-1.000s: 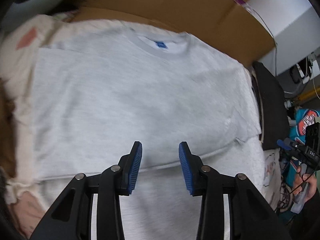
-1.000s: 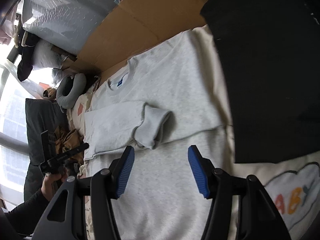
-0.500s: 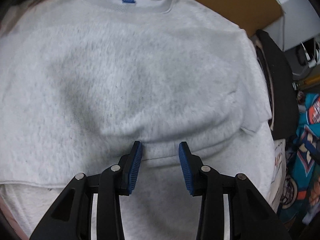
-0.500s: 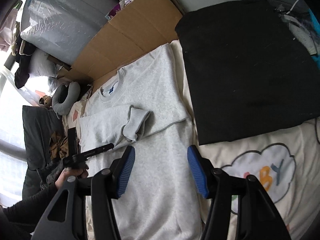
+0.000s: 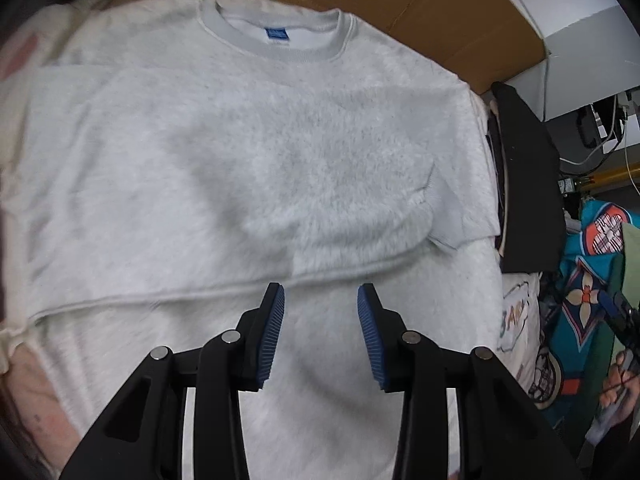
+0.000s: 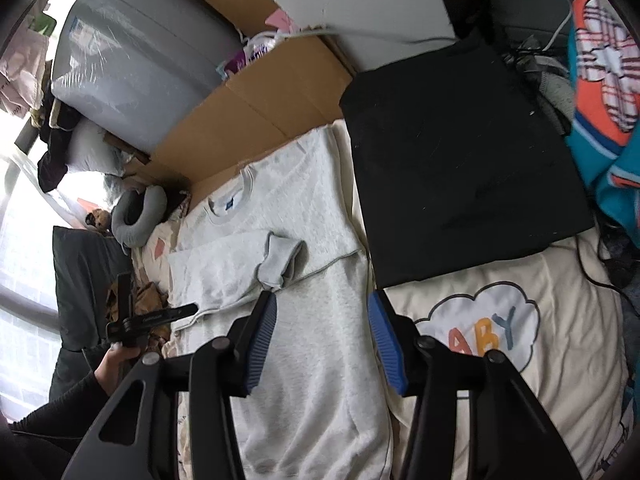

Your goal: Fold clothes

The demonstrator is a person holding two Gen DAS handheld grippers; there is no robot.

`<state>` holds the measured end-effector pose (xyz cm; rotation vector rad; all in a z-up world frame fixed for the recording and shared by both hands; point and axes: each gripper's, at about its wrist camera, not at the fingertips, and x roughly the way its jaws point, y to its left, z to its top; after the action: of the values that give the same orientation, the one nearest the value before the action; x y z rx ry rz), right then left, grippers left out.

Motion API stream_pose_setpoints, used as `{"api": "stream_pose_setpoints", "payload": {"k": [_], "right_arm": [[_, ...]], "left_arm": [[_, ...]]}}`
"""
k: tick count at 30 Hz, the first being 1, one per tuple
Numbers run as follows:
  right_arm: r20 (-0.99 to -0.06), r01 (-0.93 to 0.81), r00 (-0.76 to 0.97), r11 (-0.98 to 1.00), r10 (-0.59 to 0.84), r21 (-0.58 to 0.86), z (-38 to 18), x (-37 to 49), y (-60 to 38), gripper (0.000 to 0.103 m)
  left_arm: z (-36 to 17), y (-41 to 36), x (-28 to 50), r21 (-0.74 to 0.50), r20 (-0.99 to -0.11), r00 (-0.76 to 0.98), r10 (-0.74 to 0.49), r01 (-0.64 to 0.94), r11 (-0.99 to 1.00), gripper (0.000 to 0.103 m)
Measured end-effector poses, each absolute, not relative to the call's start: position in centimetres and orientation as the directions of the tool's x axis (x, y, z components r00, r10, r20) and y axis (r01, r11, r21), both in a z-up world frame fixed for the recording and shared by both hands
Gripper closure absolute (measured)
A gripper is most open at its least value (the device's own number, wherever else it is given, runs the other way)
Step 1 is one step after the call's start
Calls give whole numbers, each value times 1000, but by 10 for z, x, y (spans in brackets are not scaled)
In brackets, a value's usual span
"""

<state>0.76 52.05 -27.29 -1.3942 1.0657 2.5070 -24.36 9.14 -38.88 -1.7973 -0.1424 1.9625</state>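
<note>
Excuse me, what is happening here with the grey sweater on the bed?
A person is folding a light grey sweatshirt that lies flat on a cream blanket, neck towards a cardboard sheet. Both sleeves are already folded across the chest. The left hand-held gripper and the right hand-held gripper hang open above the lower body of the sweatshirt and hold nothing; the right jaws have just been closing a little. A folded black garment lies beside it.

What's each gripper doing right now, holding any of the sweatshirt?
Left gripper: open, nothing between its pads, above the grey sweatshirt.
Right gripper: open, jaws have just been closing, nothing between them.
</note>
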Motion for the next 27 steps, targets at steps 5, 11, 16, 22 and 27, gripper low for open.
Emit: {"api": "stream_pose_setpoints", "payload": {"k": [5,11,16,22,27], "right_arm": [[-766,-380,-602,-763,-226,524,-241,24,526,56],[-749,-373,-638,-780,-178,503,-188,47,543,56],[-729,-359,-668,-795,-146,488,-143,66,557,56],[-723,-346,-680,-815,-124,464,-108,88,561,56],[-714,-346,-693,-824,-99,450,-79,107,567,56]], "left_arm": [[-355,64,-227,-362,-920,-60,388,-254,-897,65],[-312,25,-203,-330,-929,-101,356,-211,-920,65],[-269,-4,-177,-305,-932,-139,336,-204,-930,65],[-229,-31,-141,-286,-933,-159,323,-214,-934,65],[-206,-49,-112,-266,-937,-170,304,-210,-941,65]]}}
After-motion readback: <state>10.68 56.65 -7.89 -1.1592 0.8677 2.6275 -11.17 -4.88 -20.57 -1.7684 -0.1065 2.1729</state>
